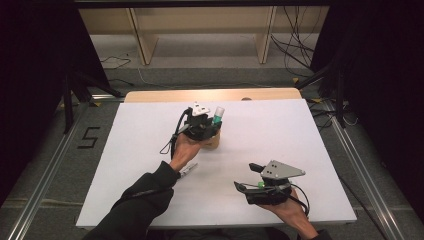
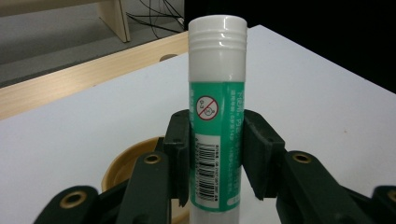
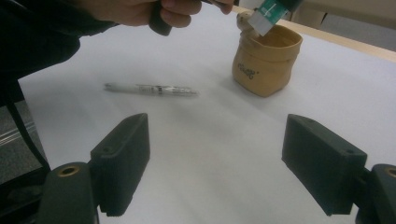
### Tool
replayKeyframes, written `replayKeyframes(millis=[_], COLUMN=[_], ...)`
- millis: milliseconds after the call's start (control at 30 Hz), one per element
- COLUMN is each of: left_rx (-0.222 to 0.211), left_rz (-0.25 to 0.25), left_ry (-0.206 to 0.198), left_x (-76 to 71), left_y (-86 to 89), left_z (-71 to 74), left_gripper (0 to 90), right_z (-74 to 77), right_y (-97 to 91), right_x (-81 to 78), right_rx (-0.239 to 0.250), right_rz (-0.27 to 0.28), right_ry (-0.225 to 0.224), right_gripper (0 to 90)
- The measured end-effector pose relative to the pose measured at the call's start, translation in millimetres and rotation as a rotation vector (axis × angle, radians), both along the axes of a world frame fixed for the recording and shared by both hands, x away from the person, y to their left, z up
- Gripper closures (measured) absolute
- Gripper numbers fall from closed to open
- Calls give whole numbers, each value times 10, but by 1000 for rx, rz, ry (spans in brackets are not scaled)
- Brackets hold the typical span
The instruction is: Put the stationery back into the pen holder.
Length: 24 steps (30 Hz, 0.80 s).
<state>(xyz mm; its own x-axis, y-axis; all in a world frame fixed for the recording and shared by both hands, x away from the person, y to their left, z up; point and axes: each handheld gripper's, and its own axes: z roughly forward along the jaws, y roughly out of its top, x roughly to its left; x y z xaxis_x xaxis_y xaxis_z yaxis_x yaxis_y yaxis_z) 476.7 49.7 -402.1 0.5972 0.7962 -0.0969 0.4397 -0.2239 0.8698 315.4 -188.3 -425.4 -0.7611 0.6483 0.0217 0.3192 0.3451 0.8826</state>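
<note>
While the left gripper point(image 2: 215, 158) clamps an upright green-and-white plastic glue stick point(image 2: 216, 116) over the tan, soft-walled pouch-shaped cup point(image 3: 266, 60), a slim clear plastic pen point(image 3: 152, 89) lies flat on the white tabletop point(image 1: 280, 135). The right gripper point(image 3: 215, 158) rests low, jaws wide, nothing between them.

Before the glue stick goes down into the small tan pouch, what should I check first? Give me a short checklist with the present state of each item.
1. Left gripper clamps the glue stick: ok.
2. Glue stick cap on: ok.
3. Stick's lower end over the pouch mouth: ok, right gripper view.
4. Pouch upright, mouth open: ok.
5. Room inside the pouch: cannot tell.
6. Right gripper open and apart from the pouch; pen lies aside on the table: ok.
</note>
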Motion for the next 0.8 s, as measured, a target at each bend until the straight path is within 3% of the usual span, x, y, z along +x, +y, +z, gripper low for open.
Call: replayKeyframes(millis=[300, 800], left_rx=[11, 33], left_rz=[33, 101], left_ry=[16, 14], left_x=[118, 182], left_y=[-50, -122], left_z=[-78, -158], left_gripper=[651, 650], right_z=[-13, -26], right_y=[7, 25], right_x=[0, -3], right_rx=[-3, -11], right_rz=[3, 20], right_ry=[2, 5], right_gripper=[242, 243])
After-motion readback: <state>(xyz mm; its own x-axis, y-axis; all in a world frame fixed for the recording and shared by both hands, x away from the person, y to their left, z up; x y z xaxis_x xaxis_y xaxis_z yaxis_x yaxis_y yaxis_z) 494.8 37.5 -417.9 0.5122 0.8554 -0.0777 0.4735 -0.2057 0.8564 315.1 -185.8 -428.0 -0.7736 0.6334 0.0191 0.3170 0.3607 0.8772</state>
